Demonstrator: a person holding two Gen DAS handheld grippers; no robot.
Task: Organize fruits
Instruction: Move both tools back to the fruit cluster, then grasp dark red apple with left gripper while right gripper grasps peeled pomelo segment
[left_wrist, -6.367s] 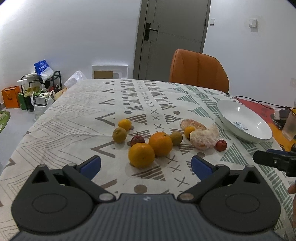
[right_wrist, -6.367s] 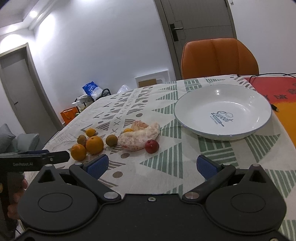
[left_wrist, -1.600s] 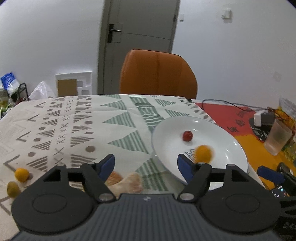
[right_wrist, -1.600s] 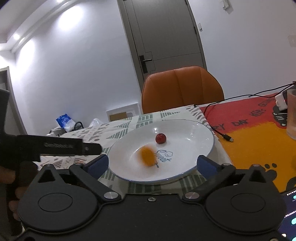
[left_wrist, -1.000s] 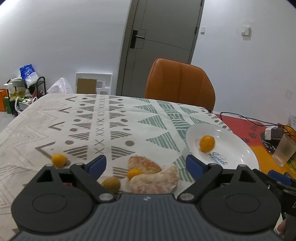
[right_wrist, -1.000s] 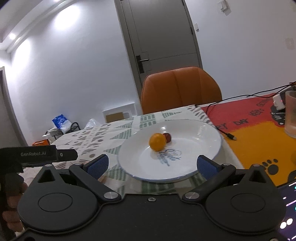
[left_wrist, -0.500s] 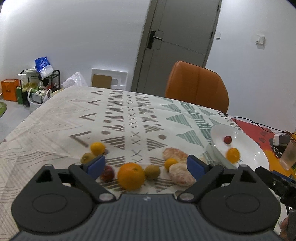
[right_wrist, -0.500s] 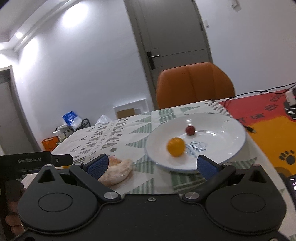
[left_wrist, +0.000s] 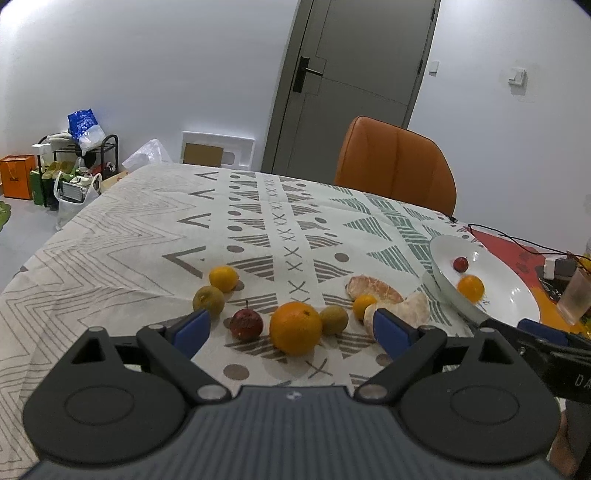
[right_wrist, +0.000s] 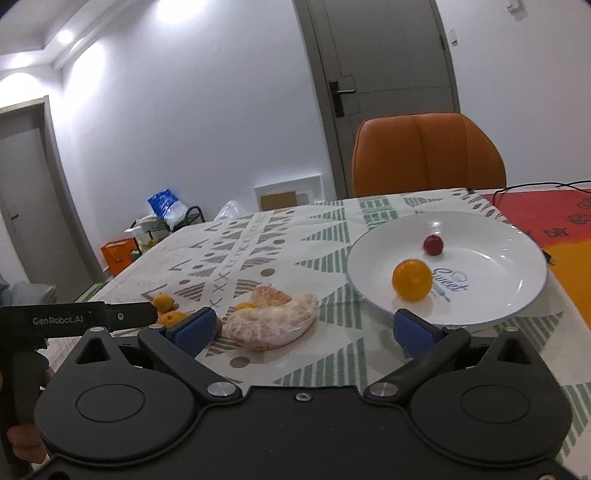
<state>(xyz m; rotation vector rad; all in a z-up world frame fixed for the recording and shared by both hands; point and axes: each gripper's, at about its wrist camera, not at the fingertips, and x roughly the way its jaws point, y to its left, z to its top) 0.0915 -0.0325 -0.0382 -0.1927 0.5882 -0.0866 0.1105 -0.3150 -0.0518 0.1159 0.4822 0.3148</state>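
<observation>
- My left gripper (left_wrist: 291, 326) has its jaws wide apart, and nothing is pinched in them
- My right gripper (right_wrist: 303, 328) also has its jaws wide apart and holds nothing
- The white plate (right_wrist: 517, 295) sits on the right side of the table; it has a small orange (right_wrist: 412, 279) and a little red fruit (right_wrist: 433, 244) in it, a bit apart from each other
- The other fruits lie in a bunch on the tablecloth (left_wrist: 147, 240), left of the plate
- The big orange (left_wrist: 295, 327) is right in front of my left gripper, between the two blue pads as I look along them
- Just beside it are a dark red apple (left_wrist: 246, 324) with a stem and a small greenish fruit (left_wrist: 333, 319)
- Two peeled citrus pieces (right_wrist: 269, 321) lie close to the plate, and a tiny orange fruit (left_wrist: 364, 305) sits against them
- Farther back on the left are a yellow fruit (left_wrist: 223, 278) and a brownish-green fruit (left_wrist: 208, 300), side by side
- I think the big orange is round, firm and a bit heavy, so it could roll; I would take it across its fat middle
- I think the peeled pieces are soft and squishy, so I would pinch them gently at the thick part, or they may tear
</observation>
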